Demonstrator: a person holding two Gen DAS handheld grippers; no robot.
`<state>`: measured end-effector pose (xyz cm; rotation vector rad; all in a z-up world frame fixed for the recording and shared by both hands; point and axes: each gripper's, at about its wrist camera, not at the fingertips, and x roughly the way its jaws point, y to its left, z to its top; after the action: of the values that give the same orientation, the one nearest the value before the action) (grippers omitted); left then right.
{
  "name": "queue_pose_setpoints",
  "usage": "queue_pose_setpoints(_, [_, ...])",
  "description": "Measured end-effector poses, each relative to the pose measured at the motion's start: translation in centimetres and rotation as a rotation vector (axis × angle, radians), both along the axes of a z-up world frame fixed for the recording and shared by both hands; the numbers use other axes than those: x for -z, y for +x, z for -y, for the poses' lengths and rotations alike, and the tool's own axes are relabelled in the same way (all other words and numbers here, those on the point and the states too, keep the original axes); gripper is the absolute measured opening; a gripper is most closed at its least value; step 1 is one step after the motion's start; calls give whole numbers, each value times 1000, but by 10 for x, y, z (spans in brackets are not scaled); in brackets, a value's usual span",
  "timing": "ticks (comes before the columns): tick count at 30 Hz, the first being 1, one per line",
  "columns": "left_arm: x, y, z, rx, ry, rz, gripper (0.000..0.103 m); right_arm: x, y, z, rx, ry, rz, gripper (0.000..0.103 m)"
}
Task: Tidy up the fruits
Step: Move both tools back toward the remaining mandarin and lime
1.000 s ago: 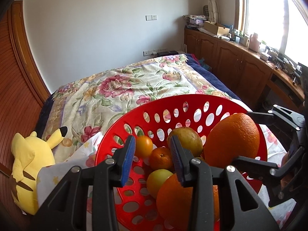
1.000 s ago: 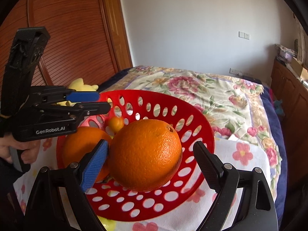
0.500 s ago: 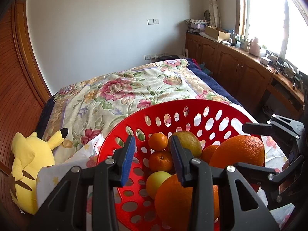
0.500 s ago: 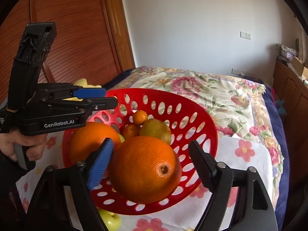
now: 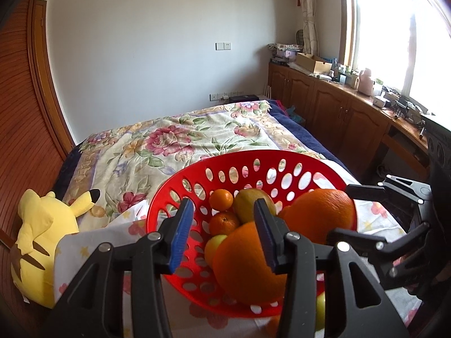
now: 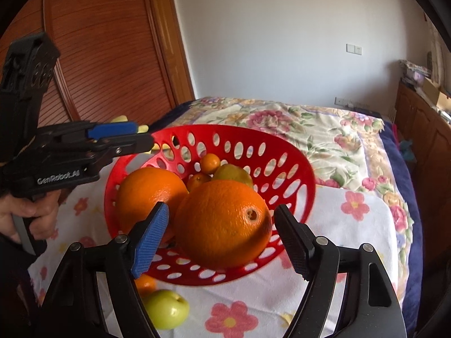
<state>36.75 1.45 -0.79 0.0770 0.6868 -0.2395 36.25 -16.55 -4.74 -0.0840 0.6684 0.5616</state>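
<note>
The red basket (image 6: pixel 303 169) is crowded — two large oranges (image 6: pixel 222 222) fill its near half, so entry from six o'clock is blocked. Behind them, small fruits (image 6: pixel 210 163) take the middle; bare perforated wall shows at twelve and three o'clock. Outside the rim, the white flowered cloth (image 6: pixel 363 225) lies open at three to four o'clock. At seven o'clock a green apple (image 6: pixel 166 308) and a small orange (image 6: pixel 145 283) sit on the cloth — the left gripper (image 6: pixel 124 135) hangs at nine o'clock.

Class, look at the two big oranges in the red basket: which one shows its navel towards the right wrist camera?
The big orange between the right gripper's jaws; the other big orange behind shows only plain peel.
</note>
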Motion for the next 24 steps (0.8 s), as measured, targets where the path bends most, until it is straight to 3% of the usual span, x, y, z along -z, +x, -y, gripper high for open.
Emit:
queue_pose_setpoints(13, [11,-80,-3,-15,-25,59,48,-13,-70,6,0,-21,64,72])
queue_pose_setpoints(24, [42,-111,-13,-51,-44,39,48,7,-99,-11,-11,-19,37,67])
